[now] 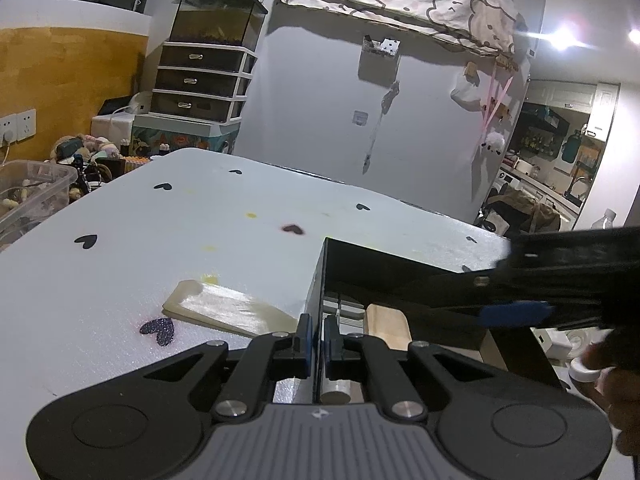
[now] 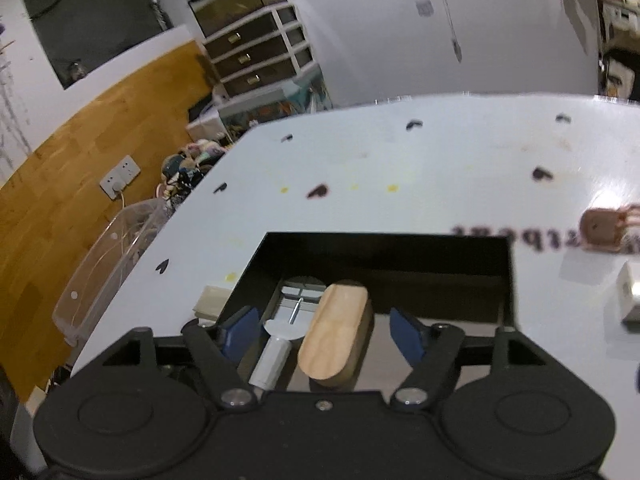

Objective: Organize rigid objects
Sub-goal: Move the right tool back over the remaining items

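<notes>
A black open box stands on the white table; my left gripper is shut on its left wall. Inside lie a wooden oval block and a metal tool with a grey handle; both also show in the left wrist view, the block and the handle. My right gripper is open above the box, around the wooden block without touching it; it also shows at the right of the left wrist view. A cream flat piece lies left of the box.
The white table carries dark heart marks. A brown round object and a white cube lie right of the box. A clear plastic bin sits off the table's left edge. Drawers stand behind.
</notes>
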A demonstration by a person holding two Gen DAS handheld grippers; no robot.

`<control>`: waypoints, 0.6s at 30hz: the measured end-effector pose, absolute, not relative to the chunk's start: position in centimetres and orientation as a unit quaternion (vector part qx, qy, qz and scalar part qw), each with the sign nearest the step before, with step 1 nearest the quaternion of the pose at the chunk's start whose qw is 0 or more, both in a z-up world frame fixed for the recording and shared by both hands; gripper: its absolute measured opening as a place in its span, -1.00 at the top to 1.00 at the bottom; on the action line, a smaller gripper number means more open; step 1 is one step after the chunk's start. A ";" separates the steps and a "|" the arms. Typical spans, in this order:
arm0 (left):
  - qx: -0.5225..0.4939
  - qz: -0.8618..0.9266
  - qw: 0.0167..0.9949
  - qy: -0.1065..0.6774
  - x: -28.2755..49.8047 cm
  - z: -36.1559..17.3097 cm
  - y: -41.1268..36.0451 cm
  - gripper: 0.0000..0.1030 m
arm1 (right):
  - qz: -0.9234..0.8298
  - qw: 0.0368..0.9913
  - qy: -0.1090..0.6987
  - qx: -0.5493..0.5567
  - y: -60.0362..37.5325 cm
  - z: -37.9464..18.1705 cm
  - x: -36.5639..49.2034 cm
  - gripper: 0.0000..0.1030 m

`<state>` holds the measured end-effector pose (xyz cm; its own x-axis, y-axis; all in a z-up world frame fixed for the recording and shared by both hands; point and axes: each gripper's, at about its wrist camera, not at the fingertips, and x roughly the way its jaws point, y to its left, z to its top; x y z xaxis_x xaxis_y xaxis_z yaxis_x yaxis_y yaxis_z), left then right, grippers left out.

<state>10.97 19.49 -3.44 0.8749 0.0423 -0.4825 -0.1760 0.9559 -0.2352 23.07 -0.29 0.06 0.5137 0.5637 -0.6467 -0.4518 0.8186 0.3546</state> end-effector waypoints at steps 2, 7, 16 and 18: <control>-0.135 0.059 0.958 0.244 11.0 -3.4 19.3 0.90 | 0.295 0.872 0.385 0.065 -1.1 0.4 22.5 -0.51; -0.129 0.065 0.958 0.248 11.0 -3.3 19.0 0.91 | 0.304 0.885 0.350 0.049 -3.0 0.9 21.2 -0.71; -0.118 0.076 0.957 0.254 11.3 -3.1 18.7 0.92 | 0.300 0.916 0.265 0.041 -6.7 1.0 18.9 -1.00; -0.116 0.078 0.957 0.254 11.3 -3.1 18.6 0.93 | 0.293 0.921 0.254 0.038 -7.6 0.9 18.5 -1.00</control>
